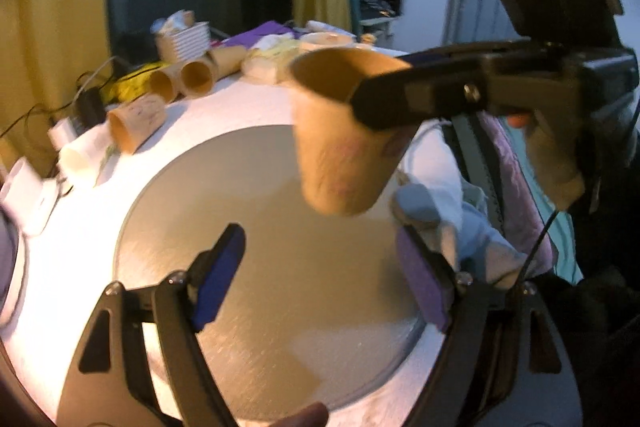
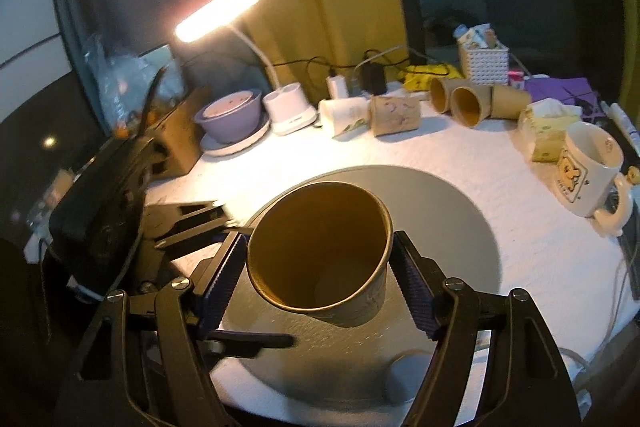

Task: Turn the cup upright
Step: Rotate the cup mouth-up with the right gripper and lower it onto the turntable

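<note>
A brown paper cup [image 2: 320, 251] is held mouth-up, slightly tilted, between the fingers of my right gripper [image 2: 320, 283], which is shut on it. It hangs above the round grey mat [image 2: 452, 211]. In the left wrist view the same cup [image 1: 340, 135] hangs in the air over the mat [image 1: 280, 287], pinched near its rim by the right gripper [image 1: 380, 99] coming in from the right. My left gripper [image 1: 320, 283] is open and empty, low over the mat, below and in front of the cup.
Several paper cups [image 2: 468, 103] lie on their sides at the back of the white table. A lit desk lamp [image 2: 218, 13], a purple bowl [image 2: 232, 115], a white basket [image 2: 484, 63], a tissue pack [image 2: 548, 131] and a white mug [image 2: 592, 167] stand around the mat.
</note>
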The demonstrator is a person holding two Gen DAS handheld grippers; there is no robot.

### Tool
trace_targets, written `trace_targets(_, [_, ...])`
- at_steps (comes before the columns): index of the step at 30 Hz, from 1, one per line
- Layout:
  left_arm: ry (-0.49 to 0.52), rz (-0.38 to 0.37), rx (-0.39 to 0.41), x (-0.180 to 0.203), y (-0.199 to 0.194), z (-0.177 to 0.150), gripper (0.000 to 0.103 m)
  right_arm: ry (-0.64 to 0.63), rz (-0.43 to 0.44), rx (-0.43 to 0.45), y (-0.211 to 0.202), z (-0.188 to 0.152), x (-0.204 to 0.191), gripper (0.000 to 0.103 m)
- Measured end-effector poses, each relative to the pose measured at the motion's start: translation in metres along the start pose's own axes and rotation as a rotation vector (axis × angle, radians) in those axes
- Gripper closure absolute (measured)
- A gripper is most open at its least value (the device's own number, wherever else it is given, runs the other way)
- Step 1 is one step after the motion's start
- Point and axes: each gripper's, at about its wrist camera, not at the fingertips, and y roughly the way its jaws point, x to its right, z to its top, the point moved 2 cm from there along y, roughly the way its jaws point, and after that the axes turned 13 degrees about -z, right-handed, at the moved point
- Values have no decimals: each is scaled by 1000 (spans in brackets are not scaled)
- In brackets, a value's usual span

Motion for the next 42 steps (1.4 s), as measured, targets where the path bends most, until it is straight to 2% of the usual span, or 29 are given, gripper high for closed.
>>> trace_targets(5, [-122, 70, 72, -27, -22, -8, 24, 48, -55, 17, 11, 10, 12, 27])
trace_targets(8, [-195, 122, 144, -47, -35, -13, 24, 84, -70, 18, 23, 16, 14, 27])
trace_targets(16, [-314, 269, 261, -80, -61, -25, 24, 134, -91, -12, 67, 16, 9, 27])
trace_targets(27, [-416, 307, 209, -95, -54, -39, 24, 156, -131, -21, 97, 17, 11, 27])
trace_targets(42, [-449, 328, 186, -99, -50, -45, 24, 167, -153, -22, 101, 12, 16, 27])
